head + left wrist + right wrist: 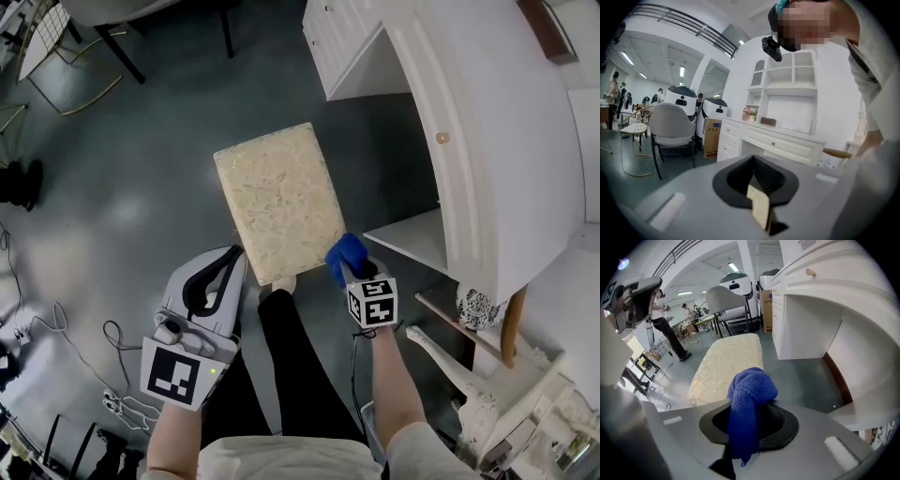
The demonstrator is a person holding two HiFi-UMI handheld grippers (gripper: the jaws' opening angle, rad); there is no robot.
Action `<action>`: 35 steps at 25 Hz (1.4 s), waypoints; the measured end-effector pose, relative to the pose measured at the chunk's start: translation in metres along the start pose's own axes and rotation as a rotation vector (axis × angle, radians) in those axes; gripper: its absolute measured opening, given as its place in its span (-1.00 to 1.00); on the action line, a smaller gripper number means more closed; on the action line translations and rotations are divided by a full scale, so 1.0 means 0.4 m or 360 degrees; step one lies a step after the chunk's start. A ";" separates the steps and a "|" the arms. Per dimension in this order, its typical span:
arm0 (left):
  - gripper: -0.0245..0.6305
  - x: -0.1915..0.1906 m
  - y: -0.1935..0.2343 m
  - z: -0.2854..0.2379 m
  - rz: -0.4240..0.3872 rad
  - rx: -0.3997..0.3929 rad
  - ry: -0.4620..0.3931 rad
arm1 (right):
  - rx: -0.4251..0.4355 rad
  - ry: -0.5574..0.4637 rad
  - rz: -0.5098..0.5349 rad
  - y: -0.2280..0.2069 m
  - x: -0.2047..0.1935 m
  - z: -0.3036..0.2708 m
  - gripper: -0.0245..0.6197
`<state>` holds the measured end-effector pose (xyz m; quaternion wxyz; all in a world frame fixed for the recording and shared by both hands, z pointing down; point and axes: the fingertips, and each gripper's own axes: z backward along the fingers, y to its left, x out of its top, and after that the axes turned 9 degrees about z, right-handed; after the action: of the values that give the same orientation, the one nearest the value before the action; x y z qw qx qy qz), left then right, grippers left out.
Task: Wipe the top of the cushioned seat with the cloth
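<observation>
1. There are two grippers, one in each hand, and each has one cube with black-and-white square markers. The left gripper point(223, 270) has a smooth grey shell with black ribbed pads. The right gripper point(356, 274) is mostly hidden by what it holds.
2. In the left gripper view, the left gripper's jaws are closed against each other and hold nothing. It is held to the left of the seat's near end, without touching it.
3. There is one cloth point(747, 399), a deep blue, chunky knit bunched into a soft lump. The right gripper's jaws are clamped on it. A fold bulges above the pads and a tail hangs below them.
4. There is one cushioned seat point(279, 202), a padded rectangle with rounded edges. It is covered in cream fabric with a pale gold leafy pattern that has a slight sheen.
5. In the head view, the cloth point(347, 253) sits at the seat's near right corner. I cannot tell whether it touches the fabric.
6. One white dressing table point(487, 122) stands to the right of the seat. It is smooth and painted, with a curved front edge and one small round knob point(442, 138).
7. The floor point(112, 187) is grey and glossy, and thin pale cables point(56, 323) lie loosely on it at the left.
8. The left gripper view shows one chair point(671, 124) with a rounded pale shell and thin dark legs, and one brown cardboard box point(710, 137) next to the table's drawers.
</observation>
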<state>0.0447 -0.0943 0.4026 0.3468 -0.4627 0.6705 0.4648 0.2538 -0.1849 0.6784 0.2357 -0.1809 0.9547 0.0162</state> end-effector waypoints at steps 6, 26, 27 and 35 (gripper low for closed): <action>-0.93 0.047 0.009 0.021 -0.0064 -0.0097 0.0037 | -0.0034 -0.0116 -0.0102 0.054 0.091 0.050 -0.61; -0.93 0.384 0.010 0.161 -0.0273 -0.0691 0.0048 | -0.0420 -0.0596 -0.0517 0.280 0.444 0.467 -0.61; -0.93 0.403 0.010 0.170 -0.0284 -0.0715 0.0025 | -0.0447 -0.0626 -0.0514 0.287 0.465 0.498 -0.61; -0.93 0.522 -0.021 0.245 -0.0343 -0.0828 -0.0079 | -0.0644 -0.0850 -0.0411 0.360 0.607 0.752 -0.61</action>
<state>-0.0130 -0.0652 0.1812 0.2801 -0.5932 0.4671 0.5928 0.1368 -0.0974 0.2928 0.4365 -0.3325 0.8061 0.2216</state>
